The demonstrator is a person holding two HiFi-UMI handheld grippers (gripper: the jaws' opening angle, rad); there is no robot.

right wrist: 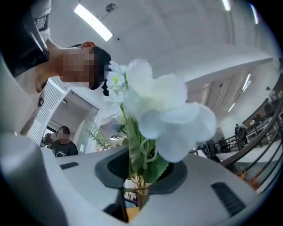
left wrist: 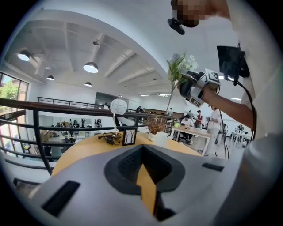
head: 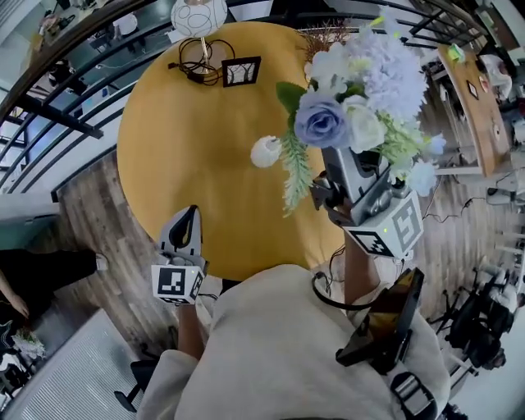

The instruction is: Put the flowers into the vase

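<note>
A bouquet of white, pale blue and lilac flowers (head: pixel 361 90) with green leaves is lifted high above the round yellow table (head: pixel 189 156), close to the head camera. My right gripper (head: pixel 340 162) is shut on its stems (right wrist: pixel 135 174), with the blooms (right wrist: pixel 159 110) rising past the jaws. The left gripper view shows the same gripper (left wrist: pixel 191 86) and flowers (left wrist: pixel 179 66) held up at the right. A small white vase (head: pixel 266 152) stands on the table left of the bouquet, seen low in the left gripper view too (left wrist: pixel 160 138). My left gripper (head: pixel 187 215) is shut and empty at the table's near edge (left wrist: pixel 142 152).
At the table's far side stand a white globe lamp (head: pixel 199 15), a coil of black cable (head: pixel 197 67), a small black picture frame (head: pixel 241 71) and dried brown twigs (head: pixel 324 37). A dark railing (head: pixel 49 98) runs along the left. A wooden desk (head: pixel 476 90) is at the right.
</note>
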